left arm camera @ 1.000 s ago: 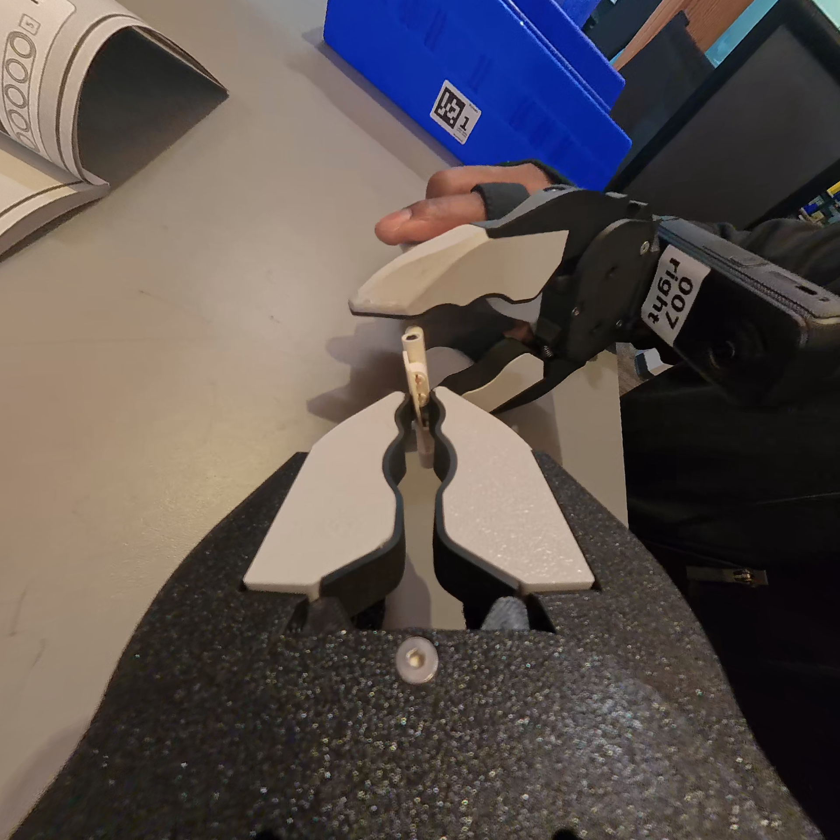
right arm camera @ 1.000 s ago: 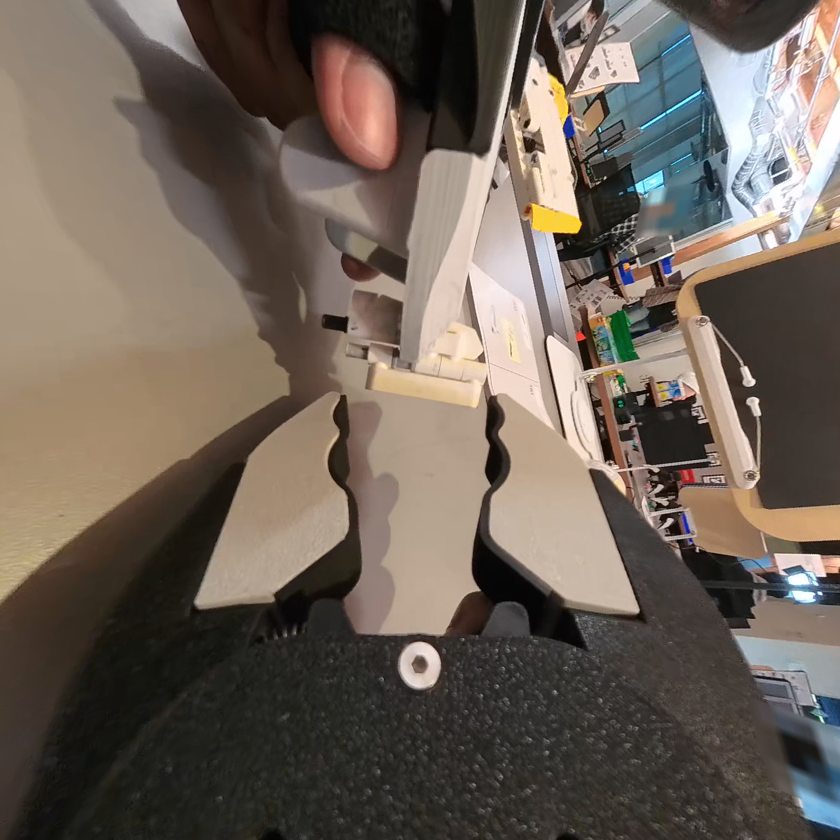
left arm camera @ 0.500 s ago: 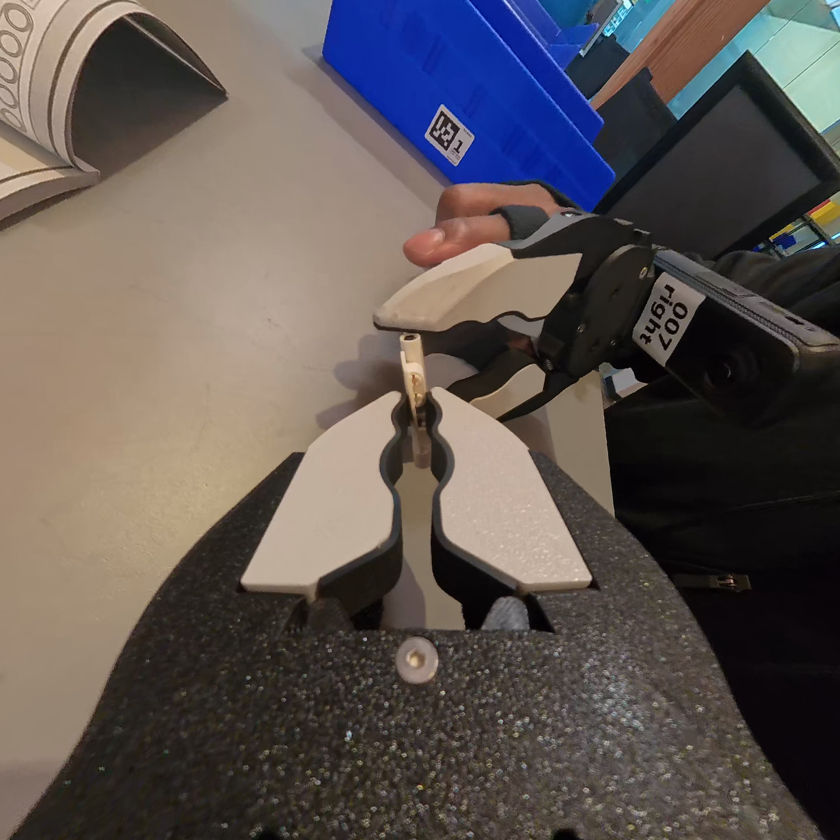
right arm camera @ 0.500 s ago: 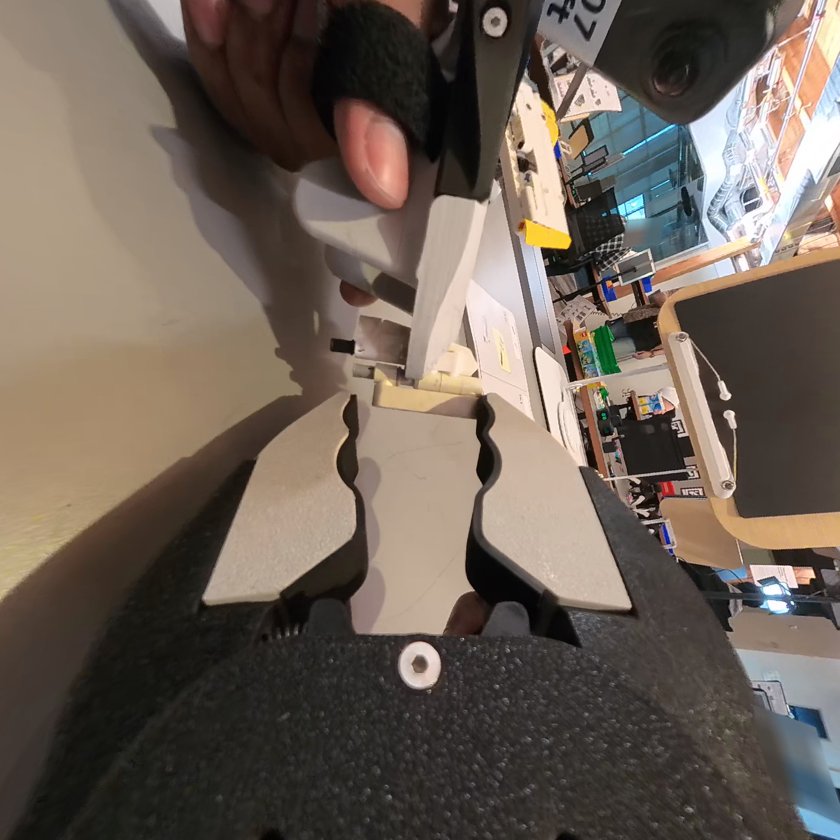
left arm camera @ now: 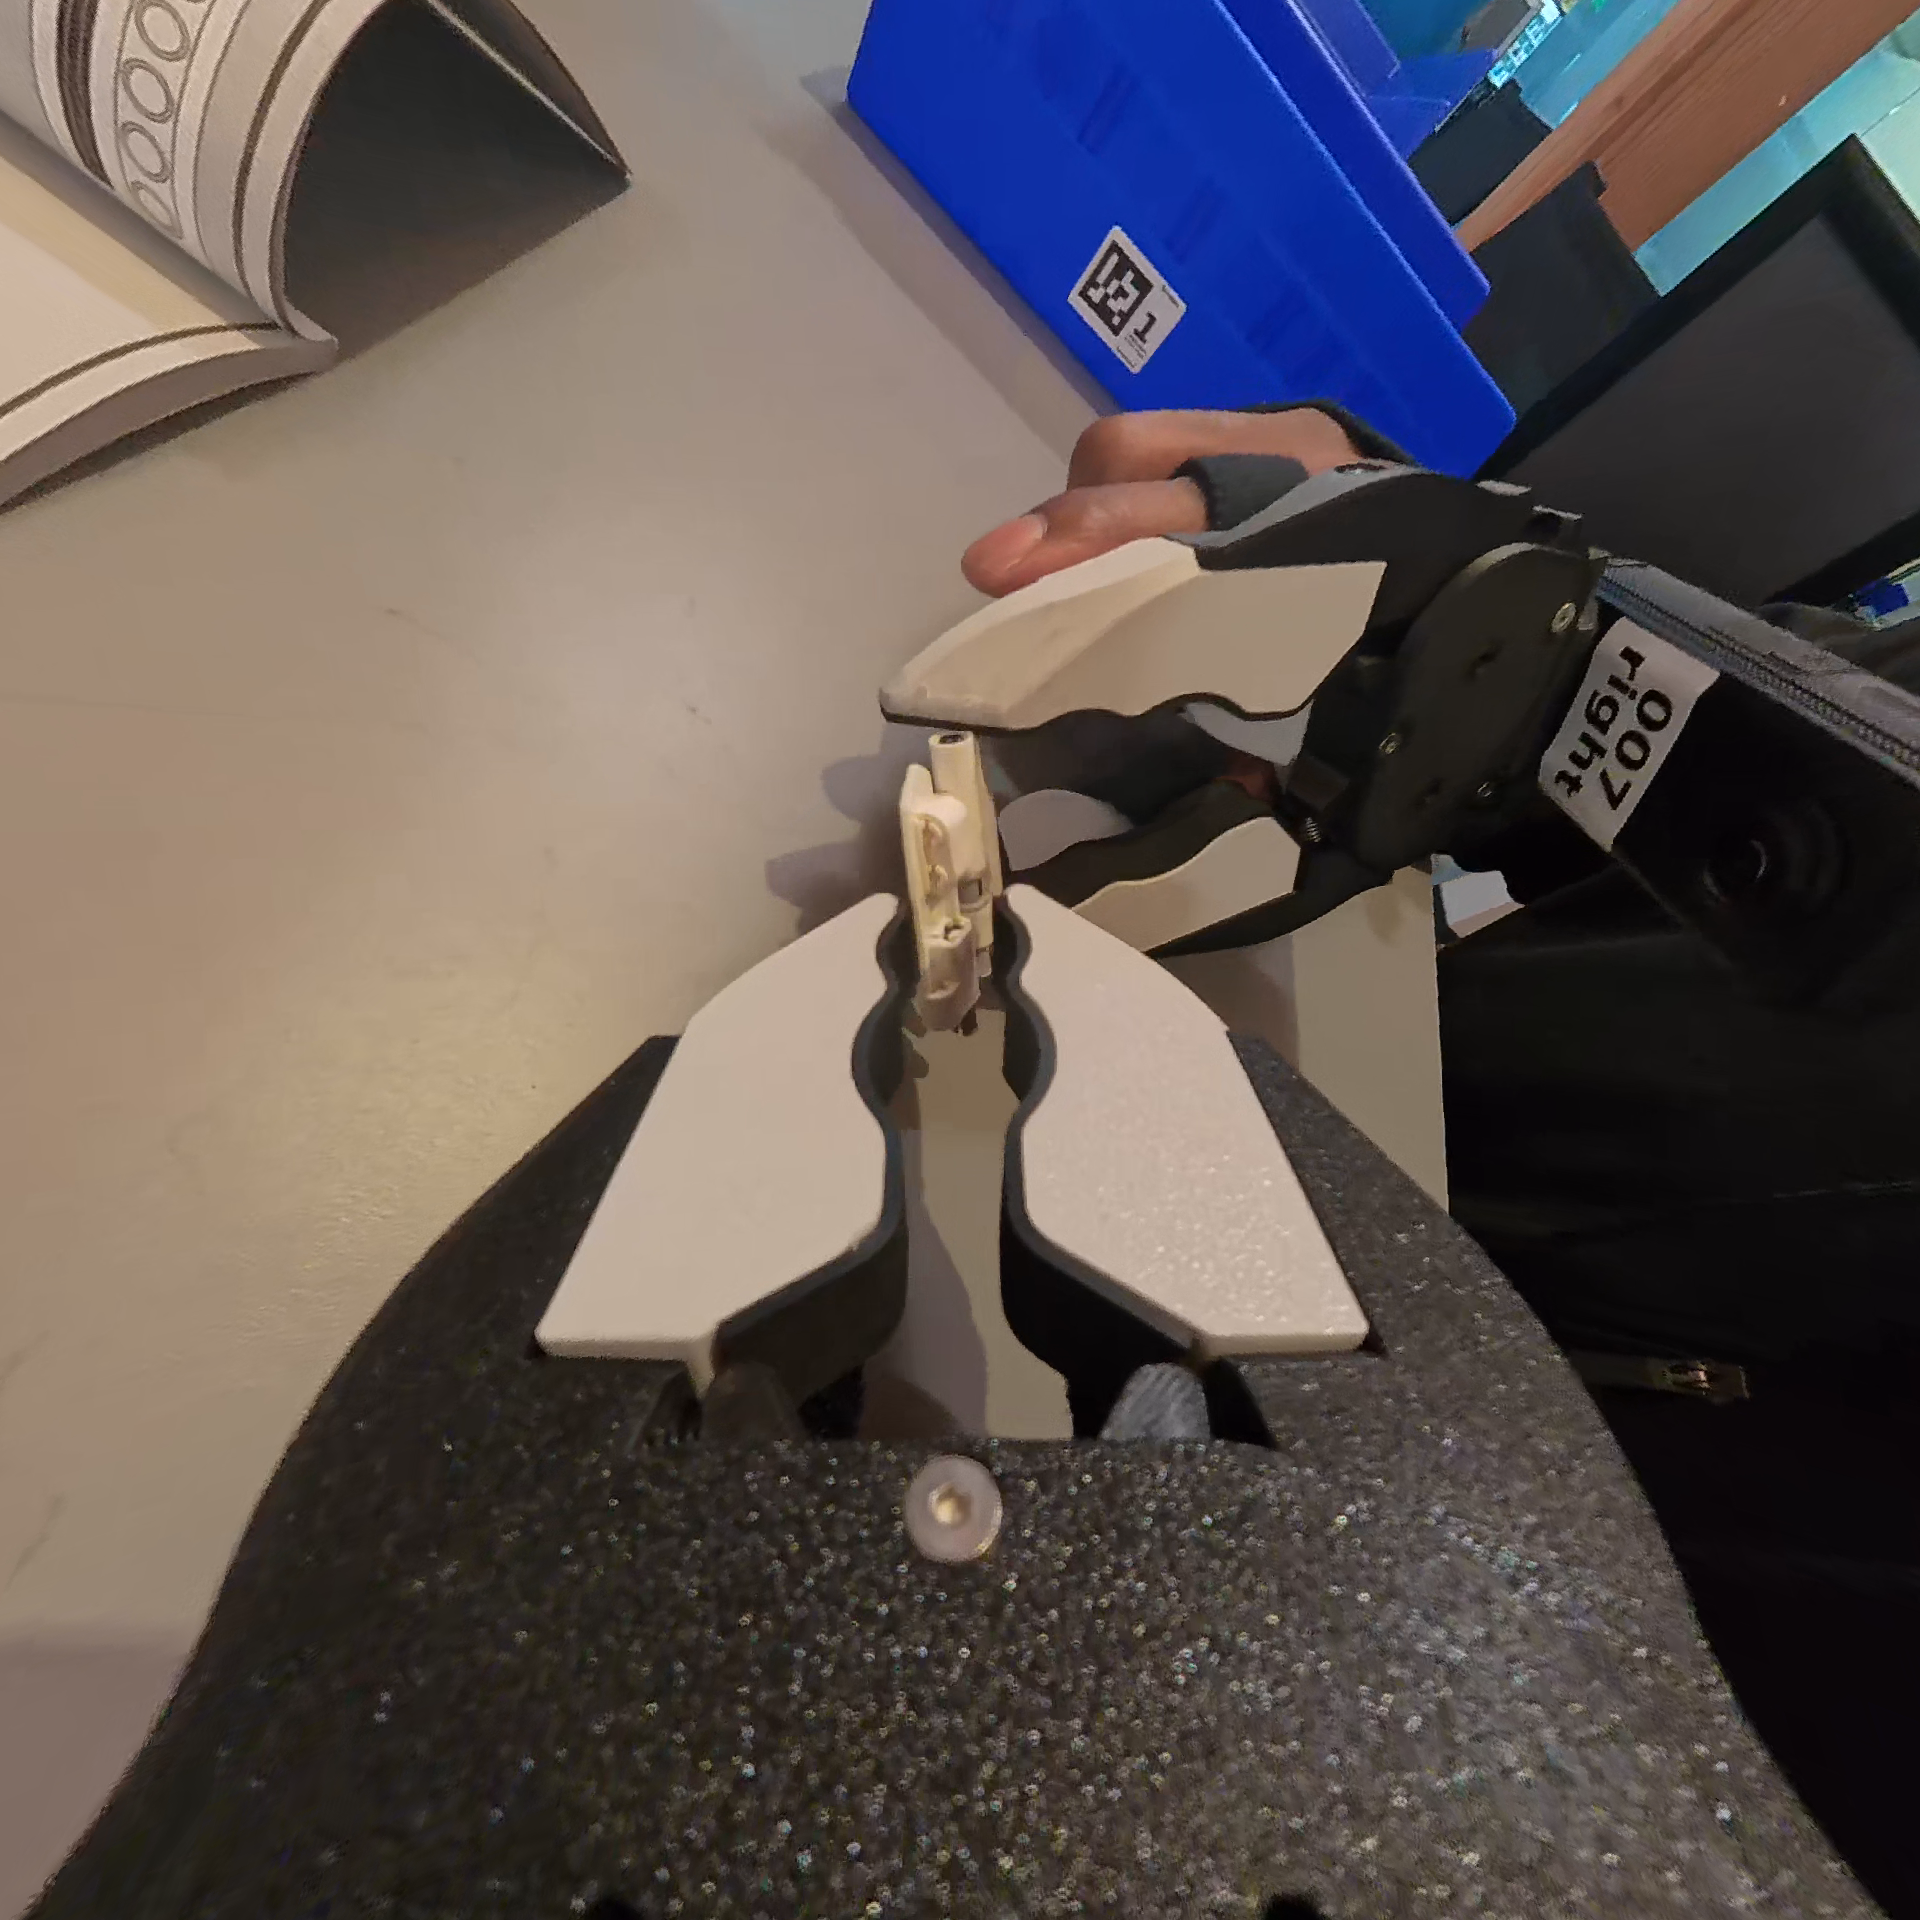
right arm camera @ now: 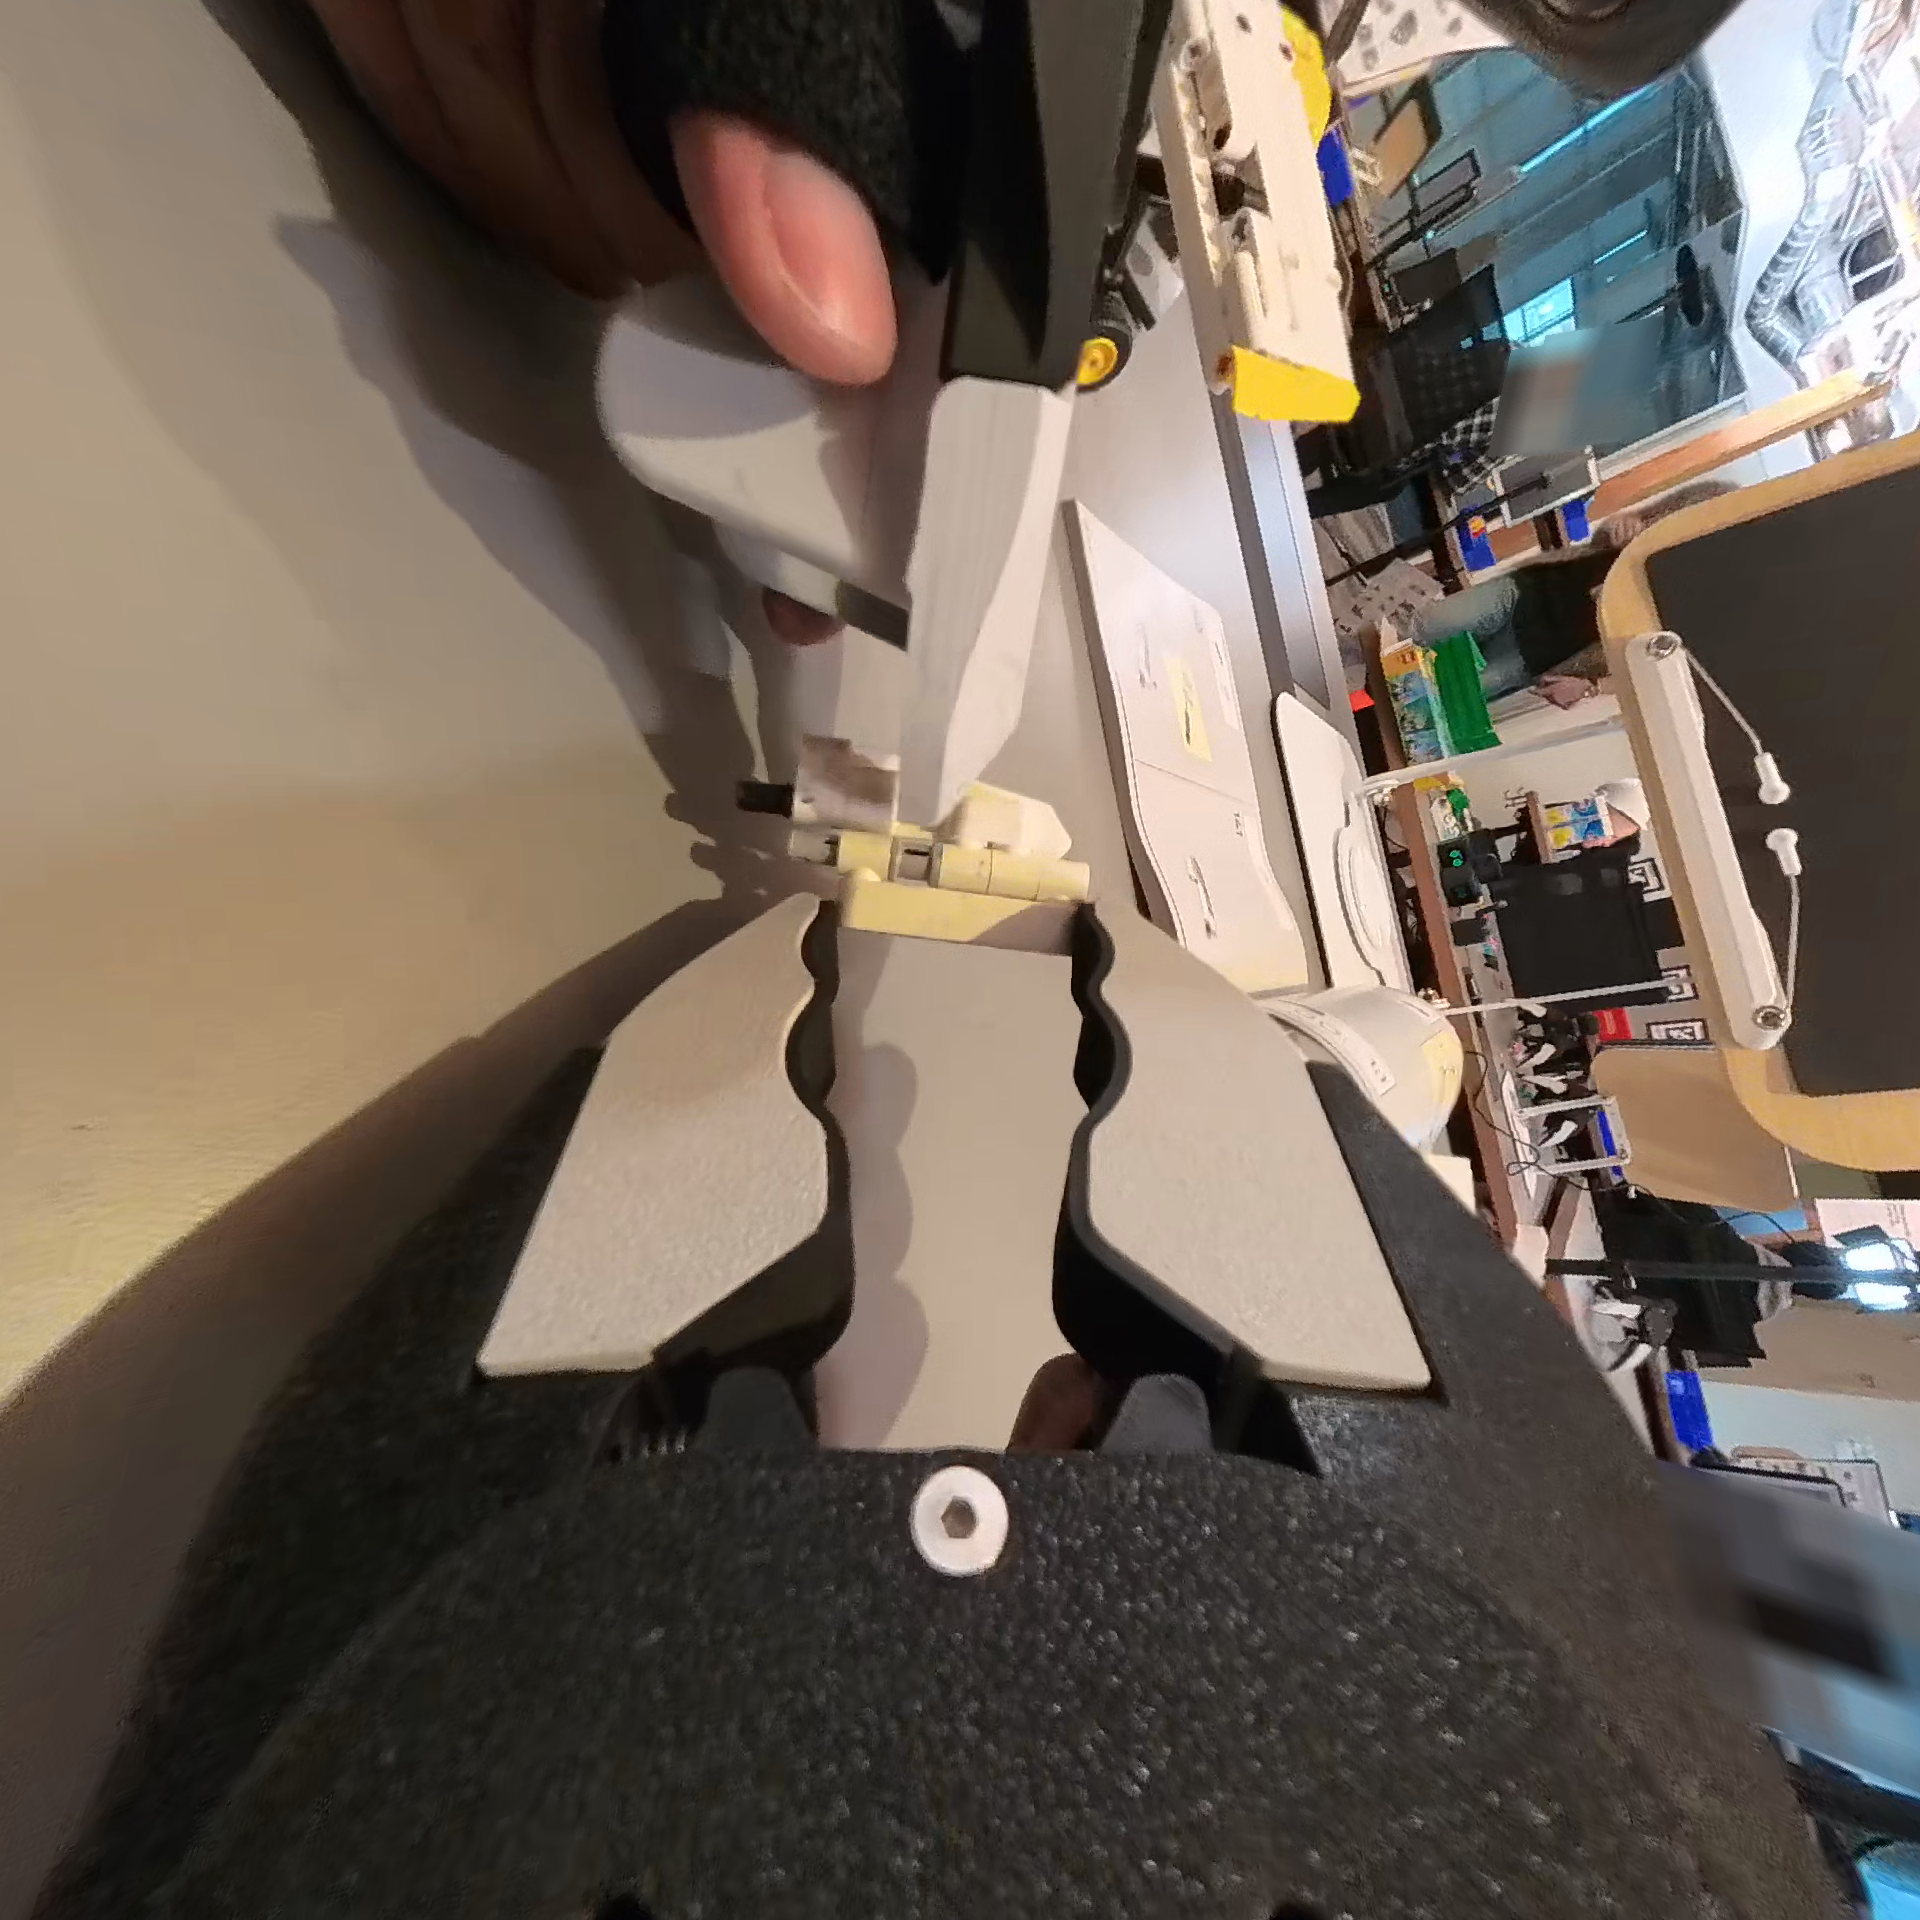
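A small cream plastic hinged part (left arm camera: 940,883) stands upright between my left gripper's (left arm camera: 951,904) fingertips, above the grey table (left arm camera: 416,727). The left jaws stand slightly apart, with a dark gap beside the part, so they do not press it. My right gripper (left arm camera: 977,779) comes in from the right, one finger over the part's top end and the other lower, behind it. In the right wrist view the part (right arm camera: 966,868) spans the space between my right gripper's (right arm camera: 951,914) two pads, end to end. A left gripper finger (right arm camera: 977,582) hangs above it, with a person's thumb on it.
A blue bin (left arm camera: 1195,187) with a square marker tag stands at the back. An open booklet (left arm camera: 156,156) lies at the far left. A black monitor (left arm camera: 1714,364) is at the right. White sheets (right arm camera: 1174,727) and a wooden-backed chair (right arm camera: 1766,727) lie beyond the table. The grippers are tip to tip, or close to it.
My right gripper has closed in around the cream part, end to end. My left jaws, shut on the part before, have opened a little, and the part leans slightly.
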`<state>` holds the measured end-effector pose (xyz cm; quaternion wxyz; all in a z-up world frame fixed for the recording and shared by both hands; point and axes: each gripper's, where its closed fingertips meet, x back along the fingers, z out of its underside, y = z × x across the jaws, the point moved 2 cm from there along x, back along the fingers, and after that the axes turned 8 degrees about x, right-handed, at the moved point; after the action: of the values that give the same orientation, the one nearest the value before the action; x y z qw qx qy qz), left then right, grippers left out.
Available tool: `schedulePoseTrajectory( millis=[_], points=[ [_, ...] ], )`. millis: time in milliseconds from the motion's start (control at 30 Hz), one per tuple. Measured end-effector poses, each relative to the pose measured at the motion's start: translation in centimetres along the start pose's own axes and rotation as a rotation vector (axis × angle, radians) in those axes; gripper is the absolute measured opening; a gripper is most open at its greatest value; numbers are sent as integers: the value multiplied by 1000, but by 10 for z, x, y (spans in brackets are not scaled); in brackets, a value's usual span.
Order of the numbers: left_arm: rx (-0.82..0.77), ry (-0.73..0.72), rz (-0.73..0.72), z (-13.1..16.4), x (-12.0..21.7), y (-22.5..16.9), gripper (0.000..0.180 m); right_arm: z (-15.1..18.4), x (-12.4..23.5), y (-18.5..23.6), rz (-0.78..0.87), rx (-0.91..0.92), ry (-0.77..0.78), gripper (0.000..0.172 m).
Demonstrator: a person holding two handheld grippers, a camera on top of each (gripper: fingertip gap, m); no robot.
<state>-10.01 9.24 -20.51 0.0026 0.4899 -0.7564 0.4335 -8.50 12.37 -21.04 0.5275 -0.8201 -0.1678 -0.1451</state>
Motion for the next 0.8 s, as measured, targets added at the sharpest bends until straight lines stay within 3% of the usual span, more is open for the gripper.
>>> schedulePoseTrajectory(
  millis=[800],
  points=[
    [-25, -23, 19, -3, -7, -7, 23, -11, 3, -8, 70, -23, -101, 45]
  ],
)
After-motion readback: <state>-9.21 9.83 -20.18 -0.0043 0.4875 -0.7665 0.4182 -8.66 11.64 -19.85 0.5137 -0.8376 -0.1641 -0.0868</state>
